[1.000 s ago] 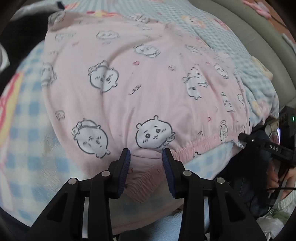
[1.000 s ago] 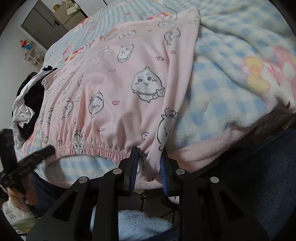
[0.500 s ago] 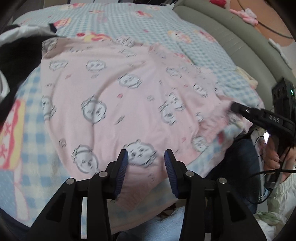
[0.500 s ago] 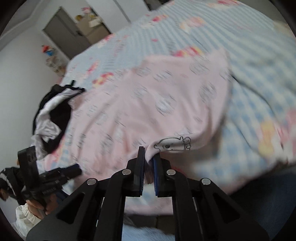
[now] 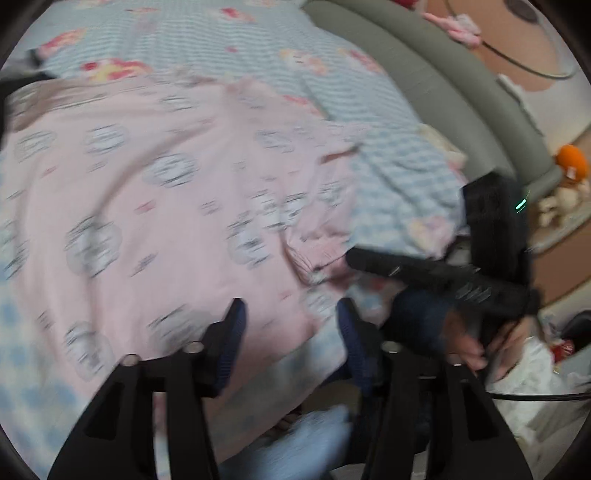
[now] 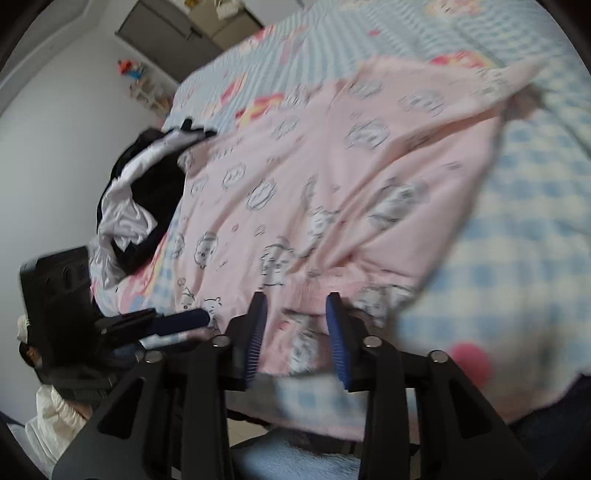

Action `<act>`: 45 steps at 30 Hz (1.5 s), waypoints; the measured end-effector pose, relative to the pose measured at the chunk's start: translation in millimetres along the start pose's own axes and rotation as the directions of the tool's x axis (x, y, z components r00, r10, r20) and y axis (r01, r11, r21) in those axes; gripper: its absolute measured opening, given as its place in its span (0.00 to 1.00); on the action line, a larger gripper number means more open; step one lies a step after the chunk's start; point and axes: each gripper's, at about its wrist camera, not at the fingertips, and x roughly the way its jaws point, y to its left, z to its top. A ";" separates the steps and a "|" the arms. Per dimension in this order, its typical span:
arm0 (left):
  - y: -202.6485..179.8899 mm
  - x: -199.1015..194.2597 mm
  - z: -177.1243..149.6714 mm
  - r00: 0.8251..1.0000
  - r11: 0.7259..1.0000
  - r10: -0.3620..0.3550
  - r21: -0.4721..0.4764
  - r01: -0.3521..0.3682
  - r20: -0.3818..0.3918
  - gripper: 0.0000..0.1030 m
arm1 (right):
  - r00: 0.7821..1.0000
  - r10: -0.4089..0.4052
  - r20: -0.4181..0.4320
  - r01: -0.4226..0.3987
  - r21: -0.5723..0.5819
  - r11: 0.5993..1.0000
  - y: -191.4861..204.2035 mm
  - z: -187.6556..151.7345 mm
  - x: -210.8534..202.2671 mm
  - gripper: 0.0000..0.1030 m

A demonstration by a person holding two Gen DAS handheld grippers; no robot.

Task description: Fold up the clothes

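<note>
A blue checked blanket (image 6: 517,206) covers the bed; an orange plush toy (image 5: 571,159) sits at right, a grey door (image 6: 166,33) upper left.

We see a checked bed (image 6: 524,206); pink pyjamas (image 6: 332,177) lie mid-frame, dark clothes (image 6: 147,184) at left.

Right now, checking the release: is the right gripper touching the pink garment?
Cannot tell. In the right wrist view the right gripper is open over the pink garment, but blur hides any contact.
</note>
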 end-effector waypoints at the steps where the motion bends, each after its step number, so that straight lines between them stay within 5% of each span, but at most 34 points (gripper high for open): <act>1: -2.6 7.8 4.3 1.000 1.000 0.004 0.003 -0.004 -0.014 0.60 | 0.999 -0.037 -0.006 0.037 0.008 0.999 -7.9 -4.2 -2.4 0.34; 3: -7.8 23.3 12.9 0.999 1.000 0.012 0.009 -0.011 -0.043 0.60 | 0.995 -0.090 -0.035 0.092 0.074 0.993 -29.8 -14.1 0.6 0.37; 5: -13.0 38.9 21.5 0.997 1.000 0.019 0.015 -0.018 -0.072 0.60 | 0.999 -0.024 -0.042 0.030 0.155 0.987 -46.0 -24.0 -0.7 0.36; 10: -26.1 77.7 43.0 0.989 0.999 0.040 0.032 -0.035 -0.144 0.60 | 0.999 -0.038 -0.020 0.040 0.105 0.994 -34.7 -26.9 -9.6 0.36; 11: -28.4 81.3 45.0 0.989 0.998 0.060 0.037 -0.055 -0.138 0.51 | 0.999 -0.041 -0.018 0.042 0.093 0.995 -32.0 -26.3 -10.3 0.37; 12: -30.4 78.8 43.5 0.989 0.994 0.103 0.041 -0.099 -0.103 0.11 | 0.999 -0.044 -0.016 0.045 0.080 0.996 -29.3 -25.7 -11.0 0.38; 13: -32.3 76.3 42.0 0.987 0.989 0.146 0.044 -0.143 -0.068 0.06 | 0.999 -0.046 -0.013 0.047 0.068 0.997 -26.5 -25.0 -11.7 0.38; 19: -36.0 35.2 41.9 0.991 0.992 0.121 0.036 -0.123 0.048 0.07 | 0.998 -0.061 -0.028 0.062 0.065 0.996 -22.0 -22.8 -5.2 0.39; 27: -18.3 21.2 41.4 0.997 0.998 0.051 -0.037 -0.049 0.060 0.07 | 0.997 -0.015 -0.081 0.011 -0.045 0.999 12.1 -6.5 30.8 0.59; 30: -19.2 16.4 41.1 0.996 0.999 0.045 -0.027 -0.043 0.078 0.06 | 0.994 -0.082 -0.078 0.080 -0.021 0.997 9.3 -6.4 37.3 0.34; 33: -14.9 5.8 43.4 0.993 0.998 0.043 -0.048 -0.038 0.109 0.03 | 0.991 -0.134 -0.028 0.134 -0.018 0.991 7.0 -8.8 26.5 0.21; 39: 3.7 -3.9 38.4 0.990 0.994 0.067 -0.089 -0.056 0.121 0.02 | 0.974 -0.223 0.040 0.222 0.010 0.975 -0.6 -9.2 2.1 0.21; 45: 14.0 15.5 33.2 0.999 0.988 0.013 -0.157 -0.006 0.045 0.08 | 0.979 -0.203 0.030 0.203 0.000 0.979 -0.9 -20.1 -2.5 0.21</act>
